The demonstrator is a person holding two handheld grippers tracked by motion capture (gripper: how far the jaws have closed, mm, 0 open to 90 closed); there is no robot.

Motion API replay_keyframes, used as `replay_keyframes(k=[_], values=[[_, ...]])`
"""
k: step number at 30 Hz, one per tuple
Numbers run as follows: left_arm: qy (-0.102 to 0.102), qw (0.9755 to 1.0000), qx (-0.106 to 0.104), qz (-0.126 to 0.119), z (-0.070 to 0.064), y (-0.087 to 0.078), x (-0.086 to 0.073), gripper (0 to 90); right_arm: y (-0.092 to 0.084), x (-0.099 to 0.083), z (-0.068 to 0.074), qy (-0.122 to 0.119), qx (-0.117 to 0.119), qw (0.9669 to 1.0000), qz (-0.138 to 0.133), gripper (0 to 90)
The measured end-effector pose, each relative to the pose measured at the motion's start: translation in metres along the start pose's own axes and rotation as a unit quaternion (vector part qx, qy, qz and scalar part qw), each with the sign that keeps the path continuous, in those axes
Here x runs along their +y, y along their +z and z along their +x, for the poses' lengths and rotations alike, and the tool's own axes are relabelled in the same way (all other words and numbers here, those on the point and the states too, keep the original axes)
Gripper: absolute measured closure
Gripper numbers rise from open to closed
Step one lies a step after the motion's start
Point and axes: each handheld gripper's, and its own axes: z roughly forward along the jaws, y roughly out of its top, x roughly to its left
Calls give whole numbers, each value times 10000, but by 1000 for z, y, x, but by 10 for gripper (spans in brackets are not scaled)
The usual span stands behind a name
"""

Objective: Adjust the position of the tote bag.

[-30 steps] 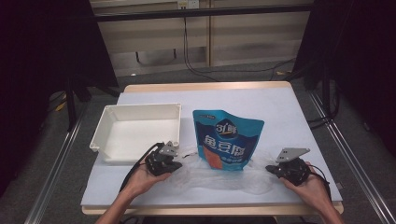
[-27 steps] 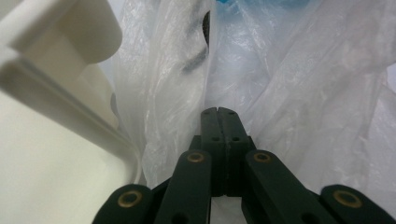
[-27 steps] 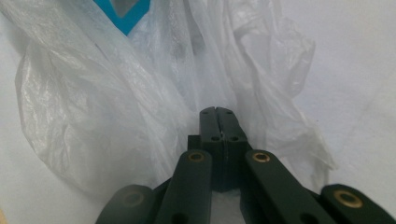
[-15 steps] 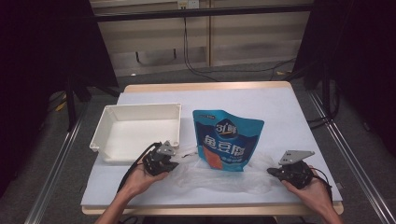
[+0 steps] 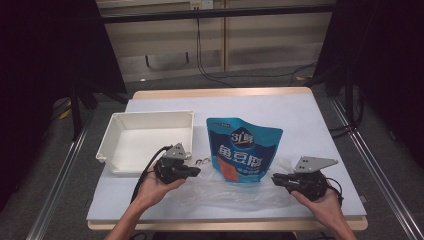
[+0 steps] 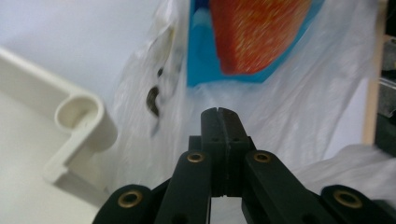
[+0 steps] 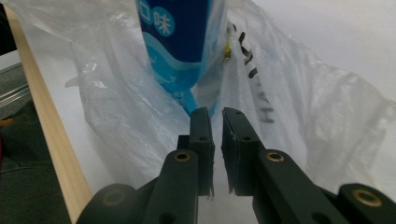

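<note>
While left hand-held gripper (image 6: 219, 114) clenched, right hand-held gripper (image 7: 215, 116) slightly parted over plastic bag (image 7: 299, 107).

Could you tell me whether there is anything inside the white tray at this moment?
No, the high view shows the white tray with a bare floor, while the blue snack pouch lies on the table beside it.

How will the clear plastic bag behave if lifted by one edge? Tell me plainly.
Probably floppy: the plastic bag lies crumpled and wrinkled flat on the table. Likely very light, since it is thin enough to see through. It may drag or snag, because the blue pouch rests partly on it, so lifting one edge could tug the pouch along.
</note>
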Motion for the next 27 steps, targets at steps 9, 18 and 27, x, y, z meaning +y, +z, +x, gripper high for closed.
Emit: replay_keyframes(k=[9,18,27], values=[[57,9994,-269,220,-12,29,7,900,23,-2,10,-20,112,9997,216,843],[191,9962,-229,813,-20,63,-4,900,48,-15,23,-67,295,9976,618,900],[52,9970,-437,630,-17,64,-8,900,49,-18,40,-307,811,9938,690,900]])
